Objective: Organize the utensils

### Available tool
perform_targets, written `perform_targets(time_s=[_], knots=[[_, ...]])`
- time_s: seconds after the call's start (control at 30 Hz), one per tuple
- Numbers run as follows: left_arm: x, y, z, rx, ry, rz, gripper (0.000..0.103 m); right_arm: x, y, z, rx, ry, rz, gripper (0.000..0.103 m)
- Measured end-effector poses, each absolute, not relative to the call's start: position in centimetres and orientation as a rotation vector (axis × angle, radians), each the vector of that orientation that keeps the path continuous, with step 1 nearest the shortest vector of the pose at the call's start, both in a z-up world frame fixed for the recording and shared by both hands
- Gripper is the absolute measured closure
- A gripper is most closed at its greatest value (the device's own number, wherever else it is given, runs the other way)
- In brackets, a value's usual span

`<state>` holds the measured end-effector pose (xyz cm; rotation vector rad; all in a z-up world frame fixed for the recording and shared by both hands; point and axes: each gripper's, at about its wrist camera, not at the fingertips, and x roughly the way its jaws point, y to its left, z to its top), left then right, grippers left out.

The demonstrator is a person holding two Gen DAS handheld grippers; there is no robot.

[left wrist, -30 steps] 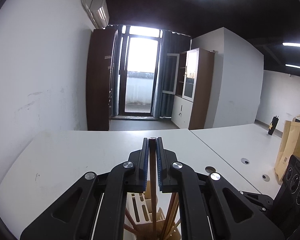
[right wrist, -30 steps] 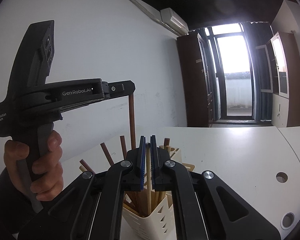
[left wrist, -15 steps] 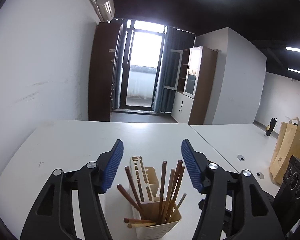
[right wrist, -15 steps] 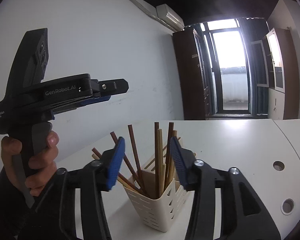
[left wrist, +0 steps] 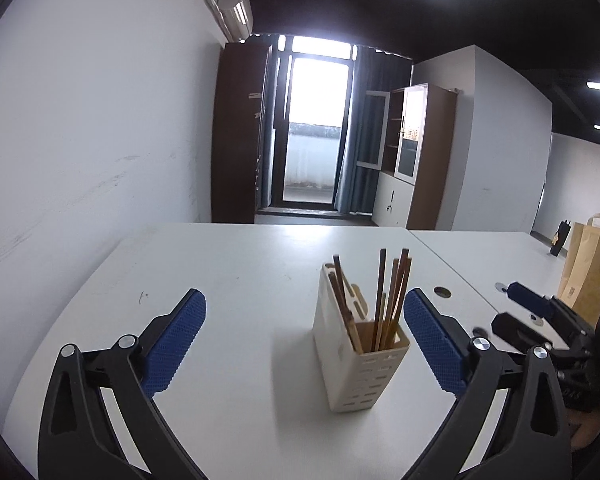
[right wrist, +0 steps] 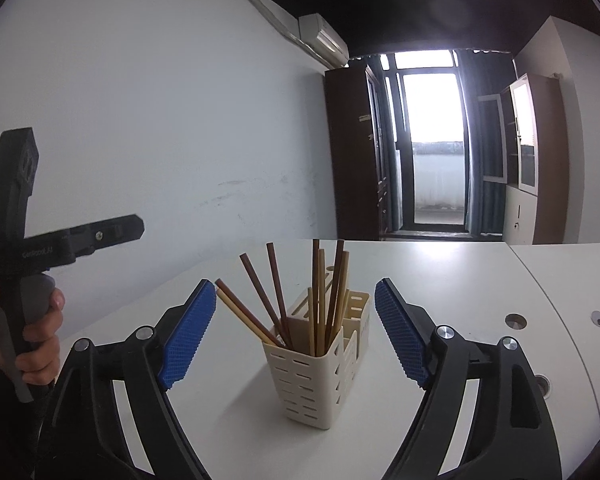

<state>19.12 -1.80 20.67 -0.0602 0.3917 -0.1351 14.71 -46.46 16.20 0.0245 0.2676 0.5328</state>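
A cream slotted utensil holder (left wrist: 360, 356) stands on the white table (left wrist: 228, 272) and holds several brown and tan chopsticks (left wrist: 384, 300). My left gripper (left wrist: 304, 332) is open and empty, pulled back from the holder, which sits toward its right finger. In the right wrist view the holder (right wrist: 316, 376) with the chopsticks (right wrist: 320, 292) stands between the fingers of my right gripper (right wrist: 296, 332), which is open and empty, a little behind it. The left gripper also shows in the right wrist view (right wrist: 132, 230), hand-held at far left.
A second white table (left wrist: 500, 256) adjoins on the right, with cable holes (left wrist: 442, 291). A brown paper bag (left wrist: 588, 268) stands at the far right. A white wall runs along the left. Cabinets and a bright door lie beyond the table.
Both grippers opened and let go of the chopsticks they held, which now stand in the holder. Both grippers have since drawn back from the holder.
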Motion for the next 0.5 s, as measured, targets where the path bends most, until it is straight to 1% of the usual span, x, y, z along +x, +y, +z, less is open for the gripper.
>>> perform_targets(time_s=[0.2,0.5], knots=[[15.9,-1.7,17.4,-0.019,0.454,-0.128,0.006,11.9,-46.7,15.3,0.003,0.292,0.487,0.018],[13.4,-1.9,12.6,-0.011,0.556,-0.069,0.006,9.6,-47.5,13.3,0.018,0.334,0.476,0.016]])
